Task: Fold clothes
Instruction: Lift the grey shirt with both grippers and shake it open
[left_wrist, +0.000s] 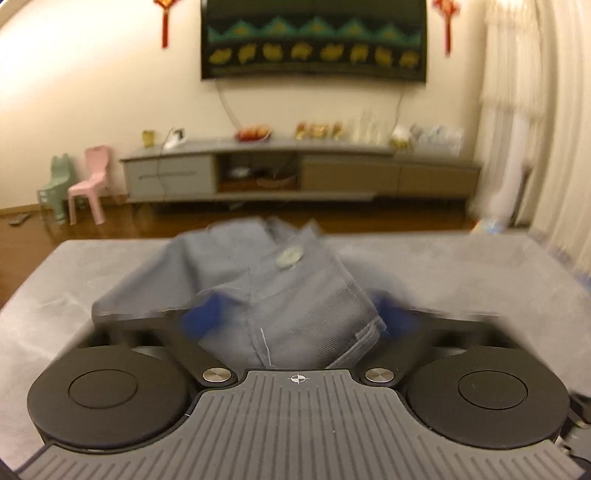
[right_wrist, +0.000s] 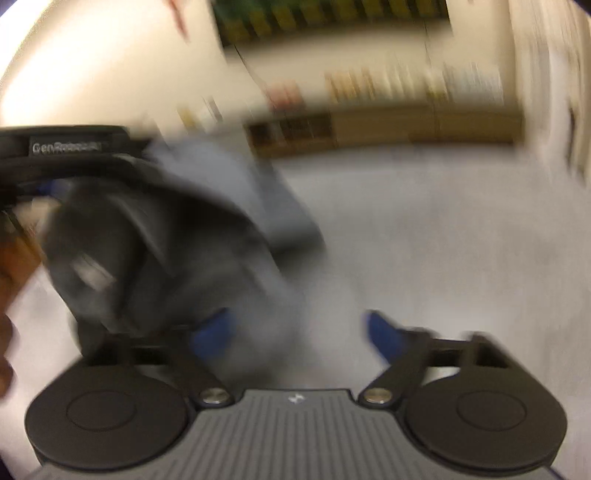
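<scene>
Cloth (left_wrist: 280, 288): soft, light, floppy; grab a hem.
Left gripper (left_wrist: 295, 317): fingers wide, cloth between.
Right gripper (right_wrist: 295, 332): fingers wide.

Each gripper has a grey ribbed centre plate, flanked by two round black discs with a raised circle on top. The left gripper (left_wrist: 301, 314) has black angled arms pinned by silver screws (left_wrist: 216, 374), ending in blue fingertips (left_wrist: 207, 314). A small white crosshair mark (left_wrist: 296, 378) sits at the plate's front edge. The right gripper (right_wrist: 299, 332) looks the same, blurred, with blue fingertips (right_wrist: 384, 336). In its view, the left gripper's black housing carries pale lettering (right_wrist: 66, 147), partly unreadable.
</scene>
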